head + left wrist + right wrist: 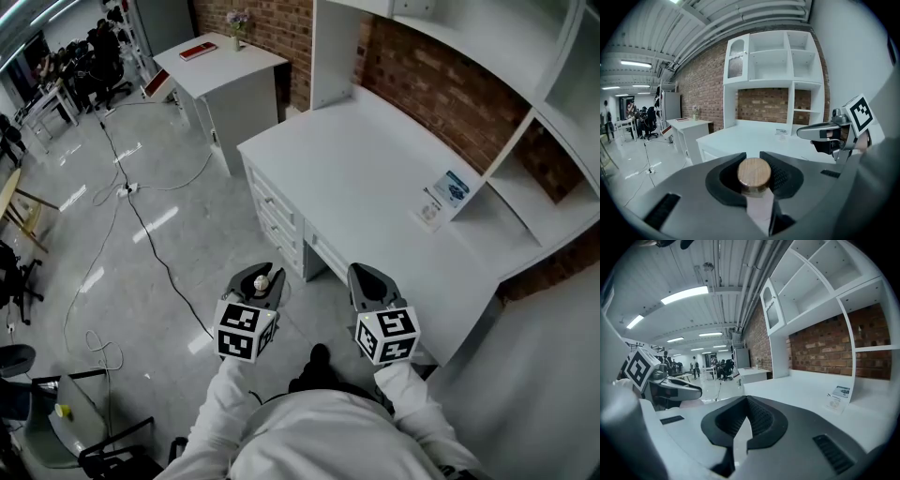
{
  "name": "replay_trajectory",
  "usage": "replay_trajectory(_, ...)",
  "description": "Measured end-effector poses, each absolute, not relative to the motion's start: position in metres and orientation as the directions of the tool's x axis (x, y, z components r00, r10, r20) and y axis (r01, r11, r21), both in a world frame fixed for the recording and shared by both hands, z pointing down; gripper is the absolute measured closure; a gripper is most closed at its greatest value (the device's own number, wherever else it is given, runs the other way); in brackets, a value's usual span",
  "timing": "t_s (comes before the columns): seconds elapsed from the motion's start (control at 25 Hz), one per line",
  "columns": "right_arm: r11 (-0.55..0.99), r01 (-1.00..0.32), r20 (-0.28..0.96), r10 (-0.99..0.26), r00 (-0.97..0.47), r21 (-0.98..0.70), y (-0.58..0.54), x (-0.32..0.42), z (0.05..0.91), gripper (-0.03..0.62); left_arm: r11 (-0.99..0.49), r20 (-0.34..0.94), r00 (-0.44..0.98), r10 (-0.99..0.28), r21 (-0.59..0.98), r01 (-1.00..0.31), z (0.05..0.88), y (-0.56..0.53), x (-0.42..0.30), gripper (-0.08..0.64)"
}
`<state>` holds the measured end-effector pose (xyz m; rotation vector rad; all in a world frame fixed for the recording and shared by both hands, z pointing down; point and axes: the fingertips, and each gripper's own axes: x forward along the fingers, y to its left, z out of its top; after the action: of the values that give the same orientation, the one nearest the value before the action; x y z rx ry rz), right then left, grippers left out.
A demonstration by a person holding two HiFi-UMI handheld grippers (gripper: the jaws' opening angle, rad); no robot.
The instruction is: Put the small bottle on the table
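The small bottle point(262, 280), pale with a round wooden cap point(754, 174), sits between the jaws of my left gripper point(261, 284), which is shut on it. The bottle hangs over the floor, just short of the near corner of the white table point(375, 187). My right gripper point(367, 277) is level with it to the right, jaws closed tip to tip with nothing between them point(746, 401). In the left gripper view the table top point(754, 138) lies ahead and the right gripper point(820, 132) shows at the right.
A small printed card point(450, 192) stands at the table's far right, under the white shelving point(553, 103). A separate white desk point(220, 61) stands at the back left. Cables point(141, 216) run over the grey floor, and a chair point(94, 441) is at the lower left.
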<state>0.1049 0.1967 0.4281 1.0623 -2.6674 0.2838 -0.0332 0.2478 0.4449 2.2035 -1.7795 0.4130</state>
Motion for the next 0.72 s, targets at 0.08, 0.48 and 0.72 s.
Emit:
replay_trajectory(0.08, 0.713, -0.697, 0.307, -0.647, -0.698, -0.081, 0.18, 0.106, 0.428, 0.565, -0.202, 0.387, 0.199, -0.9, 0.033, -0.979, 0.445, 0.232, -0.034, 0.459)
replay_trajectory(0.48, 0.737, -0.674, 0.299, -0.633, -0.714, -0.051, 0.12, 0.105, 0.422, 0.565, -0.185, 0.374, 0.18, -0.91, 0.023, -0.982, 0.438, 0.162, -0.031, 0.459)
replay_trajectory(0.72, 0.735, -0.675, 0.311, -0.627, -0.714, -0.068, 0.095, 0.103, 0.425, 0.565, -0.199, 0.39, 0.192, -0.901, 0.022, -0.98, 0.438, 0.132, -0.028, 0.459)
